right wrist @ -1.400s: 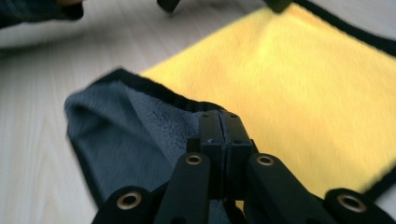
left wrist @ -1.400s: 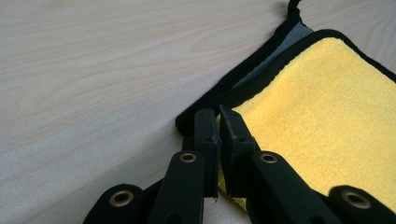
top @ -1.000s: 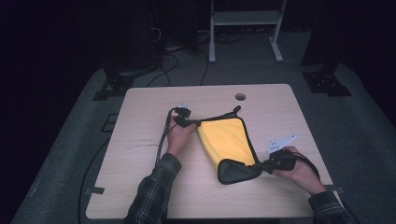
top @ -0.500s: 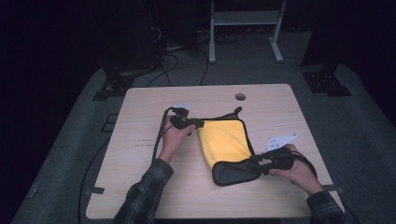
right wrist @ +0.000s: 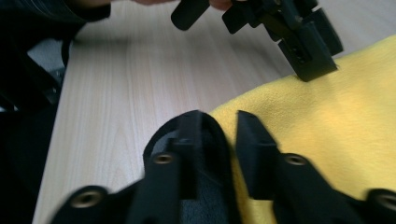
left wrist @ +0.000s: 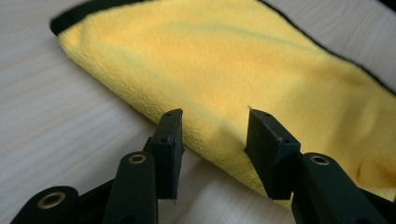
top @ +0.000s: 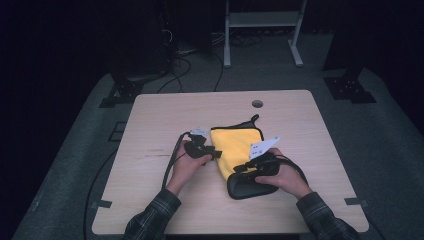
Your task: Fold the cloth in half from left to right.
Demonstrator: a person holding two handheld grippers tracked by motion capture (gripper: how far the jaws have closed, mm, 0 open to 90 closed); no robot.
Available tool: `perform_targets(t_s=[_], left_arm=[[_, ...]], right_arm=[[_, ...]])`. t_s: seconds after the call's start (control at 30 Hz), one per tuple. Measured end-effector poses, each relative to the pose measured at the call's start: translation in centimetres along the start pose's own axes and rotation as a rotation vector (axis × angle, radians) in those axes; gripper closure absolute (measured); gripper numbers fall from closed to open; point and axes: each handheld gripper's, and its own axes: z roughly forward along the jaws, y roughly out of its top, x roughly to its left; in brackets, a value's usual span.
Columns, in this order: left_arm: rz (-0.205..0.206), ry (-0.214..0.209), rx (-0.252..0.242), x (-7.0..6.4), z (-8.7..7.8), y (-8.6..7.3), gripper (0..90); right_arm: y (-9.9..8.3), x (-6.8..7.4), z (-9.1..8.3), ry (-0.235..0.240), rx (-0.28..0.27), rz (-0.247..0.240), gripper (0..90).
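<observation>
A pale wooden table (top: 160,200) stands on grey carpet (top: 75,165) in a dark room. The right gripper (right wrist: 219,126), clamped on the yellow cloth (top: 235,145), has carried its corner inward; the left gripper (left wrist: 212,133) stays apart.

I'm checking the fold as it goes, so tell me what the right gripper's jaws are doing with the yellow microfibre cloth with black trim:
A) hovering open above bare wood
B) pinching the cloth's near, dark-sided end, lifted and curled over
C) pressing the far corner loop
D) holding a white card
B: in the right gripper view the right gripper has its jaws closed on the dark turned-over edge of the yellow microfibre cloth, whose near end curls up in the high view.
</observation>
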Motion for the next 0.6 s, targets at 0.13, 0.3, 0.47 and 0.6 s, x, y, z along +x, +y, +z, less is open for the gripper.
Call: perform_targets(t_s=[0.13,0.3,0.47,0.6], left_arm=[[0.027,0.039,0.036,-0.2,0.7,-0.5,58.7],[0.044,0.062,0.039,0.0,0.7,-0.7,61.9],[0.031,0.064,0.034,0.3,0.6,-0.7,61.6],[0.025,0.056,0.026,0.2,0.1,-0.9,56.9]], right_arm=[[-0.1,0.5,0.6,0.026,0.043,-0.001,86.5],[-0.9,1.5,-0.7,0.089,0.052,-0.01,86.8],[-3.0,2.4,-1.1,0.105,0.123,-0.001,86.6],[-4.3,2.3,-1.6,0.095,0.118,0.011,66.3]])
